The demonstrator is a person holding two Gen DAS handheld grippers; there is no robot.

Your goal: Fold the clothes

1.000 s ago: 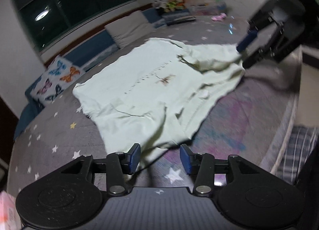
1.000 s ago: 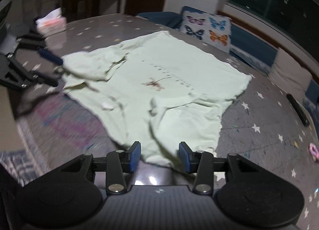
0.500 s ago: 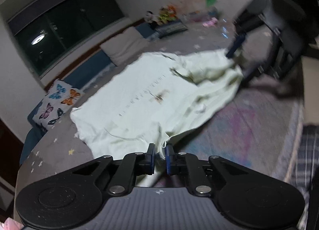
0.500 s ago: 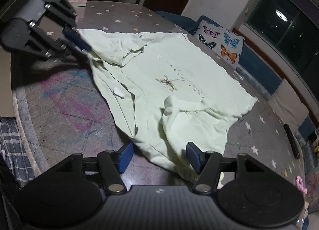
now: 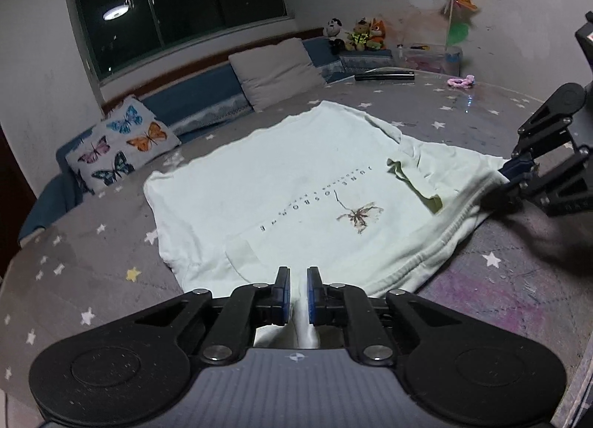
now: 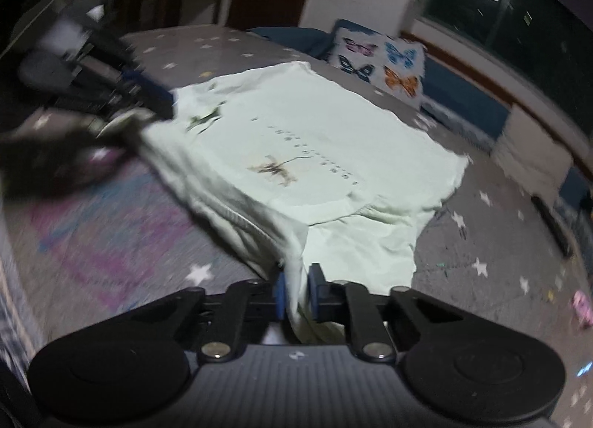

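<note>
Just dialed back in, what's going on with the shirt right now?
A person is folding a pale green T-shirt spread print-up on a star-patterned mat. The left gripper is shut on cloth at the shirt's near edge, and the right gripper is shut on cloth at the neighbouring corner. The edge between them looks pulled up and taut. No fold is laid yet.

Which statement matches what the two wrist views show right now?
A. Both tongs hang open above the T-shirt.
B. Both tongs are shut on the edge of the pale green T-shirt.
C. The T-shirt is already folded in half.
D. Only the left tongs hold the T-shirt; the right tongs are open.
B: the left tongs and the right tongs each pinch a fold of the pale green T-shirt between nearly closed blue pads, while the shirt lies spread out on the table.
</note>
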